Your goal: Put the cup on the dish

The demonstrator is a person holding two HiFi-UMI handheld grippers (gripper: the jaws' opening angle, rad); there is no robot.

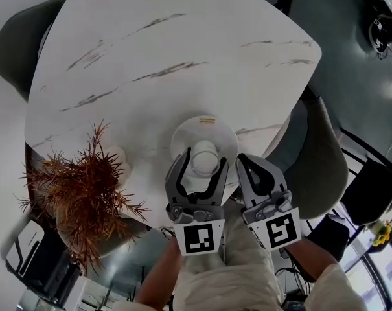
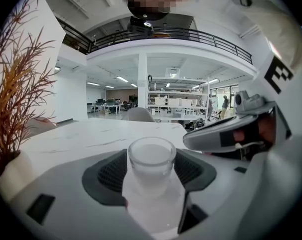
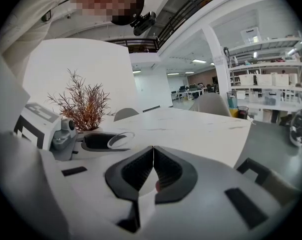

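Observation:
A small clear cup (image 1: 204, 162) stands upright between the pads of my left gripper (image 1: 204, 159), which press on both of its sides. From the head view it is over the near edge of the round white dish (image 1: 205, 129) on the marble table; whether it rests on the dish I cannot tell. In the left gripper view the cup (image 2: 151, 160) fills the gap of the left gripper (image 2: 151, 171). My right gripper (image 1: 242, 159) hangs just right of the dish, its pads pressed together with nothing in them; it shows the same in its own view (image 3: 152, 171).
A dried reddish plant (image 1: 85, 186) in a white pot stands on the table's near left corner, close to the left gripper. The white marble table (image 1: 183, 57) stretches away beyond the dish. Grey chairs stand at the right (image 1: 325, 164) and far left (image 1: 14, 41).

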